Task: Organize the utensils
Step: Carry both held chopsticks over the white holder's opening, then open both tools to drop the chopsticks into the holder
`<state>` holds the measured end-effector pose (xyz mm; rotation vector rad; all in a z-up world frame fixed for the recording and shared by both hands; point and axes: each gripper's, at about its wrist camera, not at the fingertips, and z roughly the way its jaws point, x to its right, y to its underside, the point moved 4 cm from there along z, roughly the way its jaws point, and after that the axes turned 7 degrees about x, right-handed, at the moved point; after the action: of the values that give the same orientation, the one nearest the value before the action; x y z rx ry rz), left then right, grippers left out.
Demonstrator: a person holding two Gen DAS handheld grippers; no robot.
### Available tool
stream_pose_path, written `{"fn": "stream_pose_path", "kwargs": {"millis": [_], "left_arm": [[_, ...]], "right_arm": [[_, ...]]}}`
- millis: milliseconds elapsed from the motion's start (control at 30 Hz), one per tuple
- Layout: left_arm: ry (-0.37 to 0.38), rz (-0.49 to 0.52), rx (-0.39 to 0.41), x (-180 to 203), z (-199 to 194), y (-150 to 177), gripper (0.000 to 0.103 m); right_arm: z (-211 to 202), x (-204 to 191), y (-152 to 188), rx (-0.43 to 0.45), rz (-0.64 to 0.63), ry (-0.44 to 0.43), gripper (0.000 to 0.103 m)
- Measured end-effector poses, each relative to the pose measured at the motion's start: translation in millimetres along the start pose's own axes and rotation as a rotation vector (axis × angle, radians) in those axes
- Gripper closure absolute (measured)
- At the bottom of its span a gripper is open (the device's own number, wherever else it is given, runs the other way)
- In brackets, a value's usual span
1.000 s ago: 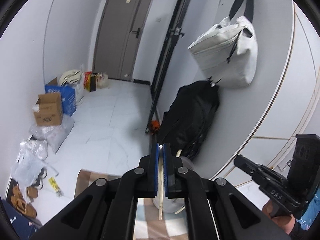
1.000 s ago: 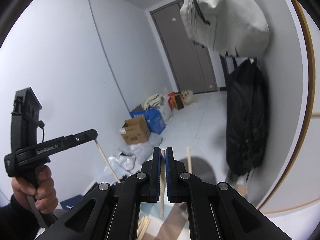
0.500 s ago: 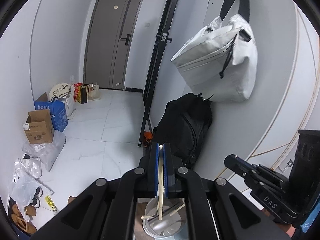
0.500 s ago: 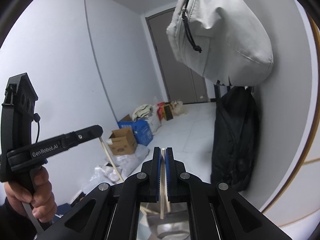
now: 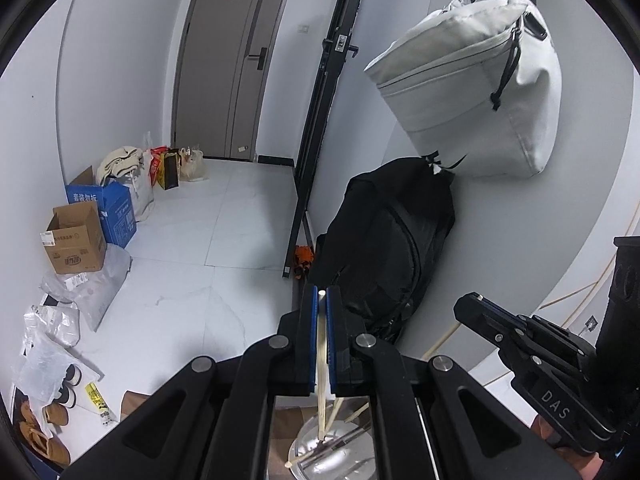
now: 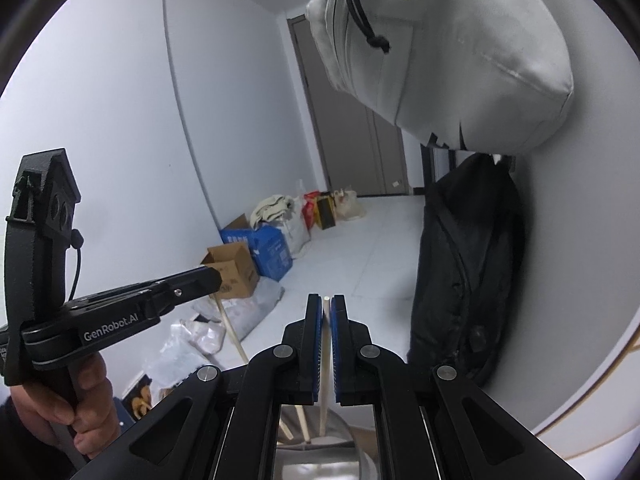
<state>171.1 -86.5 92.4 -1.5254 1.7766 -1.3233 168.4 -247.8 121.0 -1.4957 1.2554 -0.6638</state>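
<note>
My left gripper [image 5: 321, 294] is shut on a pale wooden chopstick [image 5: 321, 376] that hangs down into a round metal utensil holder [image 5: 316, 446] below it. Other chopsticks lean inside the holder. My right gripper [image 6: 327, 300] is shut on a second pale chopstick [image 6: 325, 376], whose lower end reaches into the same metal holder [image 6: 316, 456]. The right gripper shows at the right of the left wrist view [image 5: 466, 304]. The left gripper shows at the left of the right wrist view [image 6: 216, 278], with its chopstick [image 6: 232, 332] slanting down.
A black backpack [image 5: 384, 248] leans on the wall behind the holder, under a hanging grey bag [image 5: 472, 92]. Cardboard and blue boxes [image 5: 76, 240], plastic bags and shoes line the left wall. A grey door [image 5: 224, 60] is at the far end.
Both grippers have tilted up and moved over the metal holder. Both chopsticks have come lower, and their lower ends now reach into it.
</note>
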Motion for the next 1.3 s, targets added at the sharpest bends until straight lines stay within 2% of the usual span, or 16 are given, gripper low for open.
{"fn": "stream_pose_path", "kwargs": {"millis": [333,533,767,900,1133,1167,1233,1267,1300], "left_arm": [[0.000,-0.006,0.019,0.4,10.2,13.9,0.103],[0.054,0.008,0.017,4.1,7.3,24.0,0.103],[0.099,0.073,-0.011,11.1,3.1,36.6,0.103],[0.109,0.111,-0.064,15.3,7.6,48.7,0.103],[0.082,0.106,-0.146,8.5,16.2,63.0,0.103],[0.083,0.093,-0.150,6.7,15.4,63.7,0.103],[0.081,0.078,-0.166,4.5,13.0,65.4,0.103],[0.083,0.072,-0.173,3.9,12.3,66.0,0.103],[0.096,0.062,-0.178,3.8,10.7,65.5,0.102]], "right_arm": [[22.7,-8.7,20.6,-0.054,-0.051,-0.020,0.099],[31.1,-12.9,38.5,-0.092,-0.061,-0.038,0.099],[37.8,-12.9,57.5,-0.151,-0.048,-0.076,0.099],[42.7,-5.3,71.3,-0.174,0.035,-0.098,0.099],[43.9,17.9,92.6,-0.187,0.217,-0.148,0.096],[41.3,18.8,92.2,-0.180,0.225,-0.161,0.095],[32.7,18.9,89.8,-0.157,0.229,-0.169,0.086],[27.2,17.3,88.4,-0.141,0.236,-0.174,0.073],[20.3,17.4,85.8,-0.116,0.251,-0.193,0.065]]}}
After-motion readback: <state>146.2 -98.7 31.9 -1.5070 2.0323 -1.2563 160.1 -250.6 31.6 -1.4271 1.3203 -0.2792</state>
